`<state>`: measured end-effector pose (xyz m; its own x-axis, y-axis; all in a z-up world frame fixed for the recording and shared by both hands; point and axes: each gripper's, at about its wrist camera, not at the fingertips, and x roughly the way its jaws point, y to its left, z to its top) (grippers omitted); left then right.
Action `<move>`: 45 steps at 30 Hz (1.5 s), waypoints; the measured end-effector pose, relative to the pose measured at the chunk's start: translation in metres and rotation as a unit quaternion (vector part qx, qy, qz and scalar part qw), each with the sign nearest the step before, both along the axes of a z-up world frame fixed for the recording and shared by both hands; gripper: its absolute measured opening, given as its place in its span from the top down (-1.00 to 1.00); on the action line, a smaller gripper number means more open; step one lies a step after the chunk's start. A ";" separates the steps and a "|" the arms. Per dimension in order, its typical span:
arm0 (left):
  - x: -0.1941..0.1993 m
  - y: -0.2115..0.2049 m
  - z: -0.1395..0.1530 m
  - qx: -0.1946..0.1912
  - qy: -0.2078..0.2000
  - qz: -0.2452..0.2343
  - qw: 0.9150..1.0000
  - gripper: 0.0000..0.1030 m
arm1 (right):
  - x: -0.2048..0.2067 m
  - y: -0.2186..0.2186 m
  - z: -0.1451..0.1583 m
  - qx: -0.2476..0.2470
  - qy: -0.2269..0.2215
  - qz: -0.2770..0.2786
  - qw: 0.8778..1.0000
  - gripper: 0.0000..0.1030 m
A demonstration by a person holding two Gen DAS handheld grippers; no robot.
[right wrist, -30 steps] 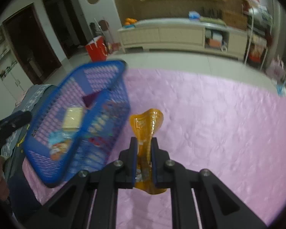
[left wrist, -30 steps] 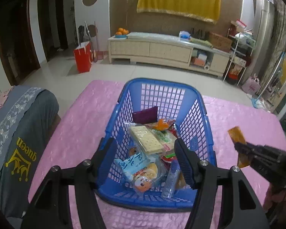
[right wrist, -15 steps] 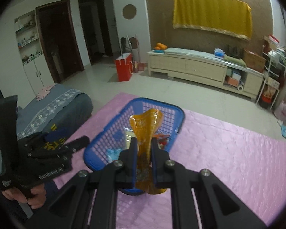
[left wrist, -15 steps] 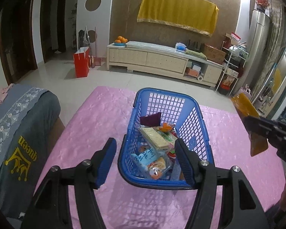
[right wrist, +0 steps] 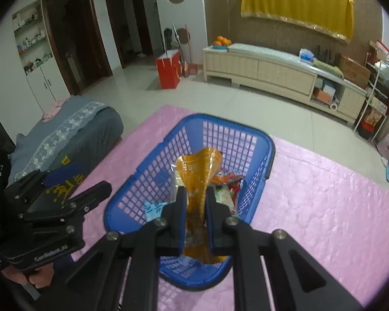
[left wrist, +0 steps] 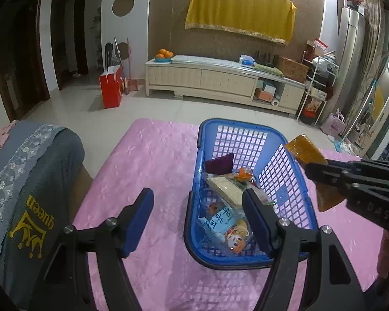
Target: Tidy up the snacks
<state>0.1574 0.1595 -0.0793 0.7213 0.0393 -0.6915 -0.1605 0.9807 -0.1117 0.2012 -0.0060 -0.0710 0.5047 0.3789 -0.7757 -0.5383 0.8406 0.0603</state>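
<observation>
While the right gripper hangs over the blue basket, these lines give the scene.

Orange packet: pinched between the right gripper's fingers, held upright, its flared top above the fingertips and its lower end hanging below them; in the right wrist view it sits over the basket's middle. From the left wrist view the same packet shows at the basket's right rim, so how far in over the opening it is I cannot tell exactly.

Right gripper's tongs: narrow, closed on the packet's waist.

Left gripper: tongs wide, holding nothing, hovering near the basket's near-left corner; one finger reads over the pink cloth, the other over the basket's contents.

Basket: on the pink cloth, already holding a cracker pack, a light blue packet, a dark purple packet at the far end and other wrappers.

Handling, as a judgement: the orange packet looks light, thin and glossy, its film buckling at the pinch. It is likely soft and a bit slippery, and the contents may crush.

Where to hold: the present mid-body grip seems sound; a sealed edge would be flatter and safer for the contents.

Step in hand: probably dropping the packet into the basket.

Risk: it could catch on the right rim and fall outside.
</observation>
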 end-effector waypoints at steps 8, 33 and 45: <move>0.012 0.001 -0.018 -0.005 0.017 0.000 1.000 -0.33 | 0.020 0.008 -0.030 -0.037 0.022 -0.011 0.999 0.66; -0.013 -0.036 -0.002 -0.018 0.002 -0.009 1.000 -0.33 | -0.012 -0.041 0.007 -0.047 -0.054 -0.049 0.996 -0.55; -0.075 -0.104 0.050 0.026 -0.097 -0.044 0.994 -0.33 | -0.091 -0.098 0.049 -0.008 -0.127 -0.096 0.987 -0.56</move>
